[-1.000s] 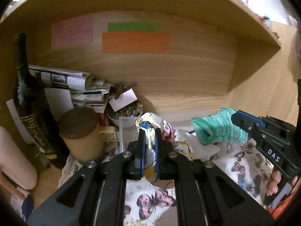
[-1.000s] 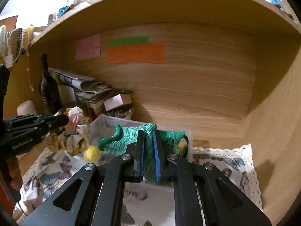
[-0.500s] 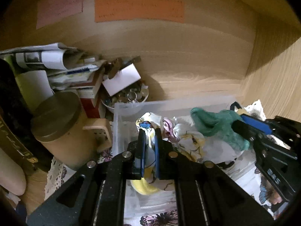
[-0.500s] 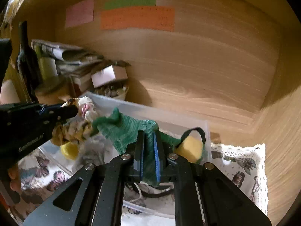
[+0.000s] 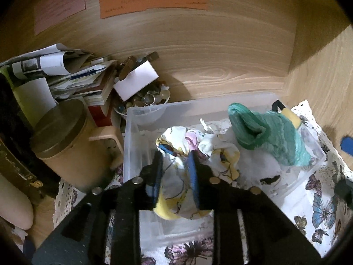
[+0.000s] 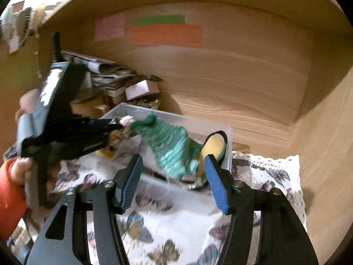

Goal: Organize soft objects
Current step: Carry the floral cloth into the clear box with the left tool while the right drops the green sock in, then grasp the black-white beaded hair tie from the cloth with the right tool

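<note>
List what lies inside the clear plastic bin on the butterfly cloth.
Inside the clear plastic bin: a green knitted piece, a yellow item with a black strap, and a floral cloth between the left claw fingers. The bin floor beneath them is covered.

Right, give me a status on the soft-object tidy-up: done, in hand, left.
Done: the green knit piece lies in the clear plastic bin, and the right gripper stands open, clear of it.
In hand: the floral cloth sits between the left gripper fingers, which look parted, over the bin.
Left: letting the cloth drop and pulling the left gripper out.
</note>
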Demonstrator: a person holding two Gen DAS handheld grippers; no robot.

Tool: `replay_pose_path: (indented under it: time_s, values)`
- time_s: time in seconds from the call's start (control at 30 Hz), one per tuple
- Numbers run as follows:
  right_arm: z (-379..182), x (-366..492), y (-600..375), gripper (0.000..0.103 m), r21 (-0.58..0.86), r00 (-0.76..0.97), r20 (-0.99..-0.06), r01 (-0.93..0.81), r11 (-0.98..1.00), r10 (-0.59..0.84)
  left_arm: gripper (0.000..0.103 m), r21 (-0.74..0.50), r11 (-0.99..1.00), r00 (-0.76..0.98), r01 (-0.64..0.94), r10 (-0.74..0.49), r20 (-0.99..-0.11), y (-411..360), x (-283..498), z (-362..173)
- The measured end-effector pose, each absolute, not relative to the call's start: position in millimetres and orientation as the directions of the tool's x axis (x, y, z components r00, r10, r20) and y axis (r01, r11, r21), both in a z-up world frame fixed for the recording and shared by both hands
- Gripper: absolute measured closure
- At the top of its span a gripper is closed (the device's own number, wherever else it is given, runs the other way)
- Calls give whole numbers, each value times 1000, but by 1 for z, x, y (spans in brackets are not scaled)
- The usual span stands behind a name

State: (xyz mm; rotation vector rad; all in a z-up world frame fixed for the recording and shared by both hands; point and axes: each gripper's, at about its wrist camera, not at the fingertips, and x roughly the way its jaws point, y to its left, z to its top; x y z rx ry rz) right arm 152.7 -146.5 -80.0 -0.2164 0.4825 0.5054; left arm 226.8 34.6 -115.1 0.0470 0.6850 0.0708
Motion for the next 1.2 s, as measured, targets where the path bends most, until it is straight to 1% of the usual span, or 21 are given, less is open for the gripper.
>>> replay_pose_path:
  time_s: [0.03,0.07,0.13,0.23,0.33,0.43,0.5,0.6,0.67,0.77,0.83,0.9,1.0,1.03,1.2]
  values:
    - [-81,146,-148,48,-86,765,-491,-518,851,416,64,64,997,774,-49,79,-629,35,224,-115]
    - [-82,141,-149,48,-90,763,-492,-523,848,419,60,64,997,776,-50,79,-626,34,220,-114]
    - [-88,131,-150,48,-92,755,-501,-533,841,423,48,67,996,786,-53,83,-613,34,212,-110]
    - [-98,119,-152,48,-77,735,-527,-543,836,428,38,64,997,798,-48,77,-598,33,199,-104]
    - [-109,110,-157,48,-49,710,-554,-549,834,435,21,48,998,815,-31,53,-578,33,183,-97]
    - [-121,102,-160,48,-24,682,-587,-553,833,436,10,44,999,830,-14,36,-556,30,163,-91]
    - [-130,96,-162,48,-9,656,-613,-562,827,439,6,49,999,840,-5,30,-541,27,149,-88]
    - [-143,87,-164,50,6,614,-655,-580,815,441,5,61,998,850,11,23,-527,23,133,-85]
    - [-152,81,-164,59,14,588,-681,-585,811,435,4,63,998,853,20,15,-521,20,121,-85]
    - [-162,74,-165,67,19,556,-713,-594,804,427,3,58,998,857,23,10,-515,19,109,-84]
    - [-167,68,-164,69,9,545,-729,-597,802,414,3,58,998,860,26,7,-511,18,102,-84]
    - [-172,65,-164,73,3,532,-741,-606,795,409,2,57,998,861,27,5,-508,17,93,-85]
    - [-175,62,-164,85,-4,536,-742,-604,797,403,2,45,999,862,30,-3,-507,16,81,-89]
    - [-175,63,-164,93,0,538,-740,-601,799,404,2,43,999,862,29,-3,-507,15,78,-89]
    - [-172,65,-166,96,-10,578,-713,-574,819,396,2,52,998,873,18,10,-488,11,60,-94]
